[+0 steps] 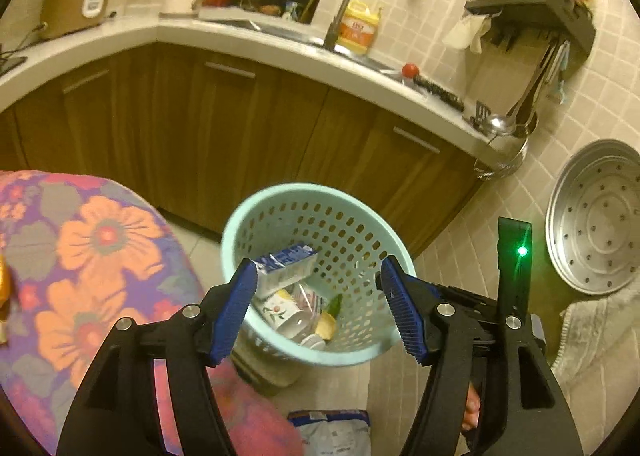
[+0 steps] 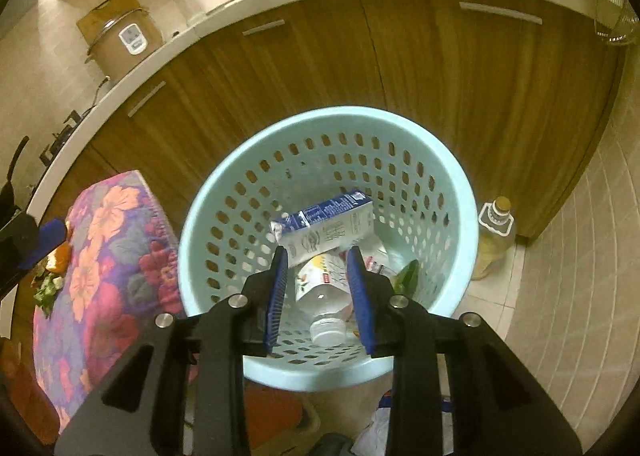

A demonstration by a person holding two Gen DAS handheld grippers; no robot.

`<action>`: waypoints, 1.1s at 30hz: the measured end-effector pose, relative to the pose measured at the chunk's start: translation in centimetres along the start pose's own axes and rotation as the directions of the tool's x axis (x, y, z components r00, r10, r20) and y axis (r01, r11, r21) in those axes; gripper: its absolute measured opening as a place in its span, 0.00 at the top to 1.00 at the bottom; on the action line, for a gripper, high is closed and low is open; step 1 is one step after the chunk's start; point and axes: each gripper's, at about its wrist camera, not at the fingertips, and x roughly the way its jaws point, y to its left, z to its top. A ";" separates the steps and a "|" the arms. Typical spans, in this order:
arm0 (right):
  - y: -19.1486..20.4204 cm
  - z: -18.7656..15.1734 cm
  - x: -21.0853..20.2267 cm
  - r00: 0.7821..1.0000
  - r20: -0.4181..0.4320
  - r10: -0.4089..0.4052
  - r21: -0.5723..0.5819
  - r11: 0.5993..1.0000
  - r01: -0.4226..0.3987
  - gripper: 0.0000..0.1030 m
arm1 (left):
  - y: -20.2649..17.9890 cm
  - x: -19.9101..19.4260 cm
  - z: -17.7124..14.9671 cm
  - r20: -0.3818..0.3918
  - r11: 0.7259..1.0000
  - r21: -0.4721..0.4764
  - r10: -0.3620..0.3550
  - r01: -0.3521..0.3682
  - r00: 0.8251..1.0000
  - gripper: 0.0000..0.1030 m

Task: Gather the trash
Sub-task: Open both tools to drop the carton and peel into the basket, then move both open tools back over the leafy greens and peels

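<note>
A light teal perforated trash basket (image 1: 236, 224) (image 2: 192, 216) stands on the floor by the wooden cabinets. Inside lie a blue-and-white milk carton (image 1: 286, 268) (image 2: 326, 230), a clear plastic bottle (image 2: 324, 298) (image 1: 292, 314) and a green scrap (image 2: 408, 276). My left gripper (image 1: 318, 284) is open and empty above the basket's near side. My right gripper (image 2: 318, 260) hovers over the basket mouth, jaws parted and holding nothing, the carton lying below its tips.
A flowered cloth covers a table (image 1: 92, 256) (image 2: 100, 256) to the left, with orange peel and greens (image 2: 52, 272) on it. A yellow oil bottle (image 2: 494, 236) stands right of the basket. A blue-white bag (image 1: 332, 432) lies on the floor. A metal steamer tray (image 1: 596, 216) leans on the wall.
</note>
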 end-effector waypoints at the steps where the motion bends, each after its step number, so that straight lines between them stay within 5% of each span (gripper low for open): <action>1: 0.4 0.0 -0.4 1.000 0.008 0.004 -0.003 1.000 -0.004 0.73 | 0.1 -0.7 -0.1 0.009 1.000 0.001 0.004 -0.004 1.000 0.38; 11: 6.8 0.0 -5.8 0.991 0.098 0.093 -0.114 0.990 -0.081 0.72 | 1.9 -8.1 -1.2 0.110 0.999 -0.022 0.051 -0.049 0.993 0.37; 15: 9.4 -0.4 -7.7 0.984 0.133 0.122 -0.170 0.981 -0.098 0.53 | 2.9 -10.4 -1.8 0.137 0.997 -0.041 0.064 -0.059 0.989 0.37; 33: 18.6 -3.5 -8.9 0.964 0.096 0.248 -0.371 0.908 -0.196 0.53 | 7.1 -16.4 -5.1 0.198 0.986 -0.127 0.131 -0.108 0.971 0.37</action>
